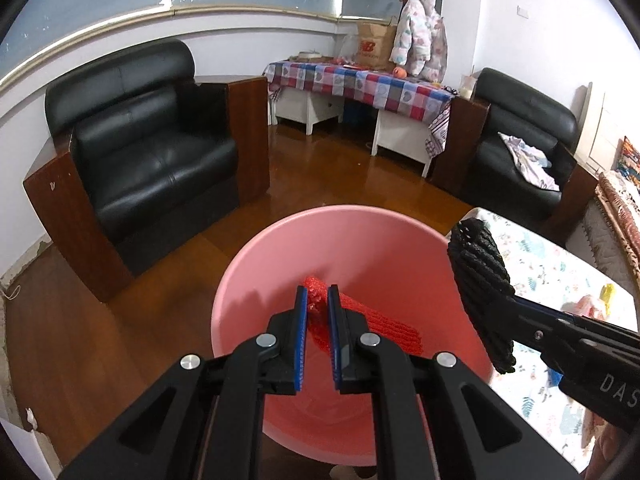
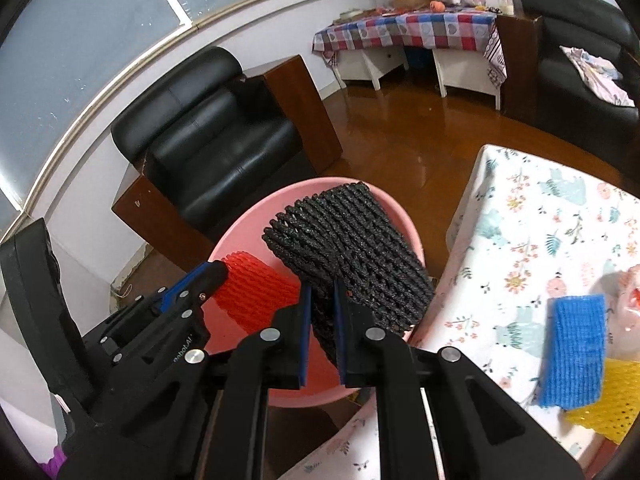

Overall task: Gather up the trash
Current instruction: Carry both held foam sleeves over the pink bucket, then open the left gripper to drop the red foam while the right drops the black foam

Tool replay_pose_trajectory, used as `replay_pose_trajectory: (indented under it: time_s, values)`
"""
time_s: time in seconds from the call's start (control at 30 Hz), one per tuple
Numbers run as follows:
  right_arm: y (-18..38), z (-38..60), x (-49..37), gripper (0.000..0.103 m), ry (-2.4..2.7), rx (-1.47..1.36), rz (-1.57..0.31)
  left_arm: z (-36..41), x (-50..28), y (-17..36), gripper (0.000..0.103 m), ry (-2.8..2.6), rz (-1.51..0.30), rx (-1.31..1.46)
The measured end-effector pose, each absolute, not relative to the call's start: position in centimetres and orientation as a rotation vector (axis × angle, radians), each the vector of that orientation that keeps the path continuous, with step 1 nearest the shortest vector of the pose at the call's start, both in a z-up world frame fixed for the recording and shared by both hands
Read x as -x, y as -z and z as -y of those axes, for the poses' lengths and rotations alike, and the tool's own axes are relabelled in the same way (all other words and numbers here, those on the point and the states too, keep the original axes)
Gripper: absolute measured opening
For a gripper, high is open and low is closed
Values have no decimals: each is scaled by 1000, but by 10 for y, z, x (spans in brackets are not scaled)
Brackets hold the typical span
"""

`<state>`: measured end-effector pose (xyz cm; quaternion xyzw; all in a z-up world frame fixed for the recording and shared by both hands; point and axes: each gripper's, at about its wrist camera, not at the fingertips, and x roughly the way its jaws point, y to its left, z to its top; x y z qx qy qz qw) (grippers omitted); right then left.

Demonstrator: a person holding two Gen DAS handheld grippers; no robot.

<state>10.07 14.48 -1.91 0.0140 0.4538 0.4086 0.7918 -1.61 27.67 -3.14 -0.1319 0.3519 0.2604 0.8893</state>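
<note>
Polished wood floor and black armchairs surround a desk (image 2: 520, 216) draped in a floral cloth, with a pink bin (image 1: 256, 264) at its edge. My left tongs (image 1: 318, 308) are clenched on a red foam net (image 1: 380, 326) held inside the bin. My right tongs (image 2: 323, 300) are clenched on a black foam net (image 2: 352, 240) hanging above the rim. Both nets appear light, soft and springy, so I judge a pinch on a bunched end holds best. Blue (image 2: 576, 352) and yellow (image 2: 612, 404) nets lie overlapping on the desk.
</note>
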Motion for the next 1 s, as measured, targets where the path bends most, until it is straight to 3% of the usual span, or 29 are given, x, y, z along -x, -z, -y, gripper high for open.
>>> replay_pose_trajectory:
  time_s: [0.73, 0.83, 0.93, 1.0]
  values:
    - [58, -176, -110, 11, -864, -23, -1086, -293, 0, 65, 12, -554, -816, 275]
    - [59, -176, -110, 15, -855, -13, -1080, -291, 0, 65, 18, -549, -814, 265]
    - [60, -175, -110, 27, -843, -9, -1078, -288, 0, 64, 34, -537, -805, 268]
    - [60, -172, -110, 34, -838, -12, -1072, -285, 0, 63, 38, -535, -803, 264]
